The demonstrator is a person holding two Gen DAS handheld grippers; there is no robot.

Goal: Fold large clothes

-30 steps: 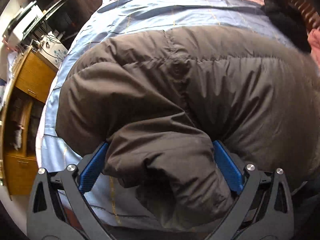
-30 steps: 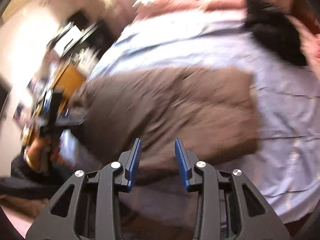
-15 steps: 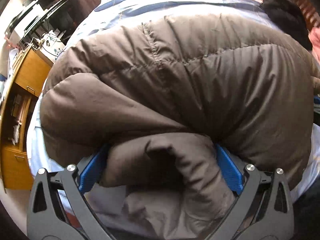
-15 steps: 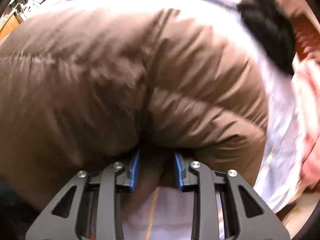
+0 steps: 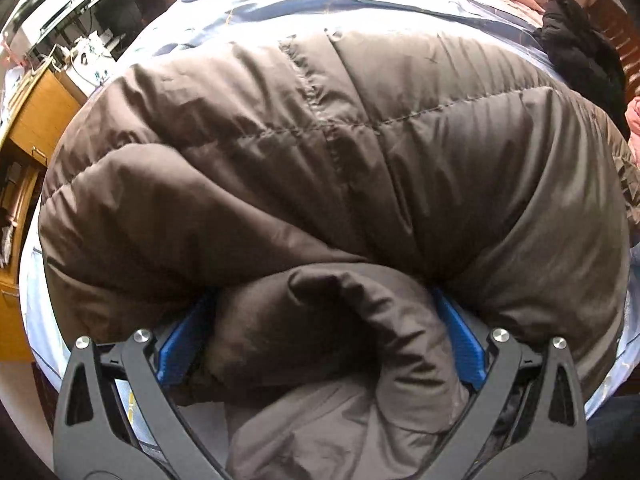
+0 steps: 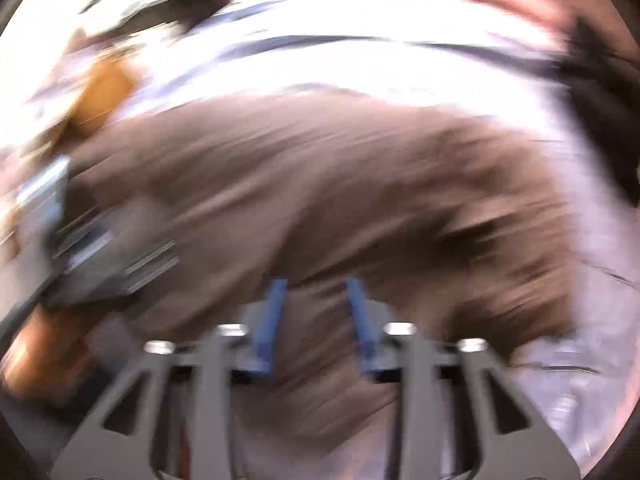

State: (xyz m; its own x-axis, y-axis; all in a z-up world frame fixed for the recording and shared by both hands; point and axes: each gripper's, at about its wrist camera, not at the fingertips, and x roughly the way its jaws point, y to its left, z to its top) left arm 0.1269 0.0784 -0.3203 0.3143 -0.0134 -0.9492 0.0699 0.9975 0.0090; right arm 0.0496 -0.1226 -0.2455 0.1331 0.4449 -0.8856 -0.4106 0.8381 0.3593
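The brown padded jacket point(image 5: 320, 168) lies on the blue bedsheet point(image 5: 288, 12) and fills the centre of both views. The left gripper point(image 5: 320, 332) has its fingers spread wide around a thick roll of the jacket. Grip this full bundle evenly. Right gripper point(image 6: 316, 320): fingers narrow with fabric between them; blur hides whether they grip it. A black garment point(image 5: 580, 52) lies at upper right and a wooden cabinet point(image 5: 36, 120) at left; keep the fold clear of both.
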